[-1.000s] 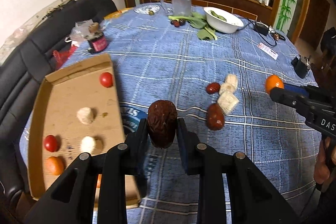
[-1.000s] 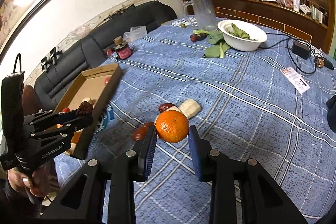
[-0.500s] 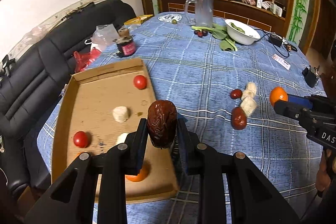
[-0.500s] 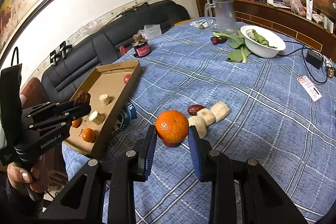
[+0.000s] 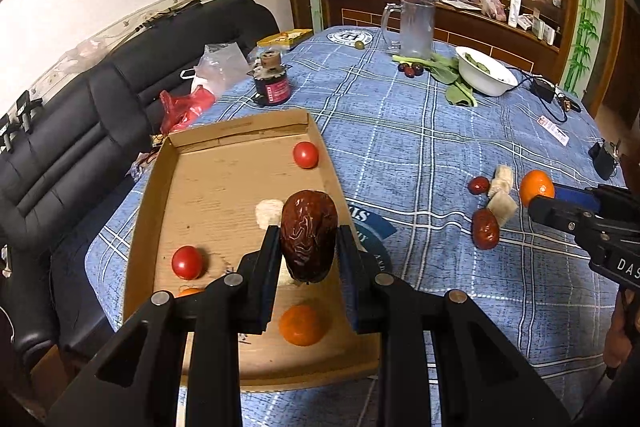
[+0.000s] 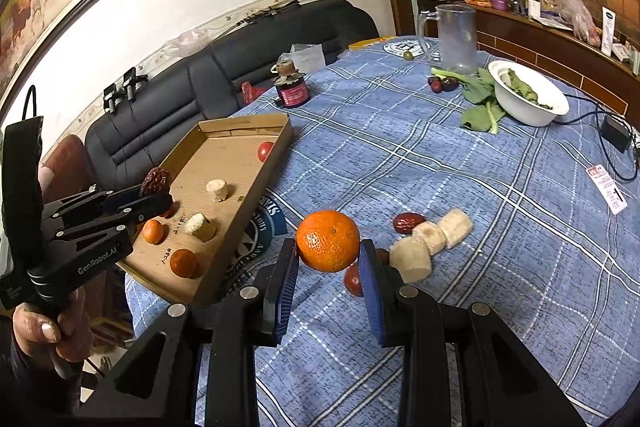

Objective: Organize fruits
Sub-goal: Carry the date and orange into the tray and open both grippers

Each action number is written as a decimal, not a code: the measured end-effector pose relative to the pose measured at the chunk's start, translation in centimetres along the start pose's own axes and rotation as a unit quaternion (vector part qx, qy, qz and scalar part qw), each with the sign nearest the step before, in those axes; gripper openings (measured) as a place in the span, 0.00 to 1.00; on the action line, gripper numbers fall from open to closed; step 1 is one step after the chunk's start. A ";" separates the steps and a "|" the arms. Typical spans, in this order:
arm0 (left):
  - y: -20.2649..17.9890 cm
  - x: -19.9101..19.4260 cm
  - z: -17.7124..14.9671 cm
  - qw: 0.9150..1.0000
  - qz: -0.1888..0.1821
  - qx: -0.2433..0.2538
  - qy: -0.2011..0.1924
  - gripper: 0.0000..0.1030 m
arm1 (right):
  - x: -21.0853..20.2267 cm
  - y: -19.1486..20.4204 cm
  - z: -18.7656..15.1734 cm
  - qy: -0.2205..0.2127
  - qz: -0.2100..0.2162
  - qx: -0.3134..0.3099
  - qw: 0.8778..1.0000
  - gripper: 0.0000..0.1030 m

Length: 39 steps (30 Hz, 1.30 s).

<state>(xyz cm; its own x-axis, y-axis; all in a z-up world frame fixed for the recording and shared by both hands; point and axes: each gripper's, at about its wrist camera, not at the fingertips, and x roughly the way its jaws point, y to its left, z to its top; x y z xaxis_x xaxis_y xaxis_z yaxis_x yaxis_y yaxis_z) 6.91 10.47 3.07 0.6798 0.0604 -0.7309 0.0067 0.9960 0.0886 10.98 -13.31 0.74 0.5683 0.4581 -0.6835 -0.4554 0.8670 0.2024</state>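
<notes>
Pinching a wrinkled dried date (image 5: 308, 235) upright between both pads, left hand-held gripper (image 5: 307, 259) poised above the near half of the cardboard tray (image 5: 224, 131). Pinching an orange mandarin (image 6: 328, 241) at its widest girth, right hand-held gripper (image 6: 328, 267) raised over the blue checked tabletop (image 6: 440, 163), just beside the tray's right wall.

Likely trouble: date gripped only at its lower part, so apt to tip or roll on release and knock the pale fruit chunk (image 5: 269, 211) or the mandarin in the tray (image 5: 302, 325) directly beneath. Round mandarin prone to slipping from flat pads if squeezed off-centre, then rolling across the cloth. Tray overhanging the tabletop edge on the sofa side, judging from the right wrist view, so a hard press on that side could lever it off. Both tools heading for one tray, hence a risk of collision.

Open room: bare cardboard in the tray's middle and far left, between the far cherry tomato (image 5: 305, 155) and the near cherry tomato (image 5: 187, 262). Low tray walls, easy to clear from above. Loose red date (image 5: 485, 234) and pale pieces (image 5: 501, 205) lying on the cloth well right of the tray, apart from either path.
</notes>
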 end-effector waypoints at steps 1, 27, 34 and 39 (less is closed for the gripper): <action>0.2 0.0 0.0 1.000 0.000 -0.001 0.000 0.24 | 0.2 0.2 0.1 0.001 0.001 -0.002 1.000 0.30; 8.9 2.8 0.3 0.997 0.022 -0.072 0.021 0.24 | 6.9 7.6 4.1 0.021 0.052 -0.057 0.997 0.30; 11.0 4.6 0.9 0.994 0.025 -0.097 0.034 0.24 | 10.2 9.5 5.1 0.038 0.064 -0.064 0.995 0.30; 12.0 6.8 1.7 0.993 0.024 -0.105 0.054 0.24 | 13.3 10.7 6.3 0.050 0.072 -0.059 0.994 0.30</action>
<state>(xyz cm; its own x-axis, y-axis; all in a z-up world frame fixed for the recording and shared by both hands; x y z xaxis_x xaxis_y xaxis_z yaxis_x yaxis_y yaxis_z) 12.91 22.74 0.32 0.5929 0.1041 -0.7986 -0.1849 0.9827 -0.0092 18.01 3.26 -1.74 0.4230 0.5478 -0.7218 -0.6070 0.7627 0.2232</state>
